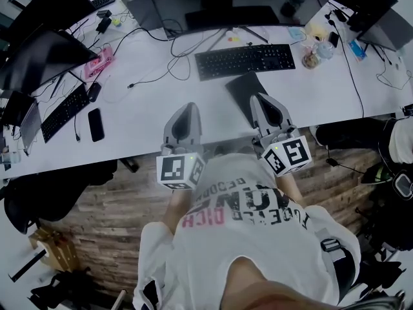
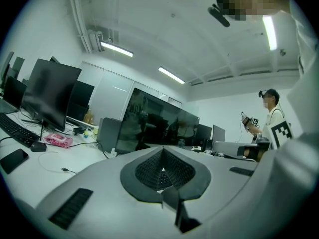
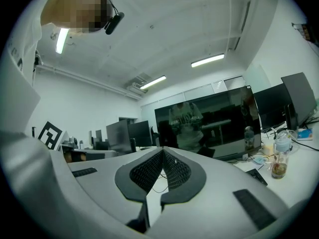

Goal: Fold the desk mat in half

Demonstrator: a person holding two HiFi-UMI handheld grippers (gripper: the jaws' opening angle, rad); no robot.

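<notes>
Your left claw (image 1: 186,108) and right claw (image 1: 262,101): both shut, empty. Desk mat (image 1: 240,84) on counter (image 1: 145,105), 12 o'clock of right claw, ungripped. Folded or not: can't tell.

From the head view, the white desk (image 1: 145,108) is bare at the centre ahead of the left gripper (image 1: 189,106); only a thin cable (image 1: 151,79) crosses it. A phone (image 1: 95,124) lies at the left and a black keyboard (image 1: 245,60) blocks the upper centre. The dark desk mat (image 1: 237,90) lies under the right gripper (image 1: 259,98).

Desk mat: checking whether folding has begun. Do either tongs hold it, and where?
Nothing is held: left tongs and right tongs are shut and empty; the desk mat lies on the desk.
</notes>
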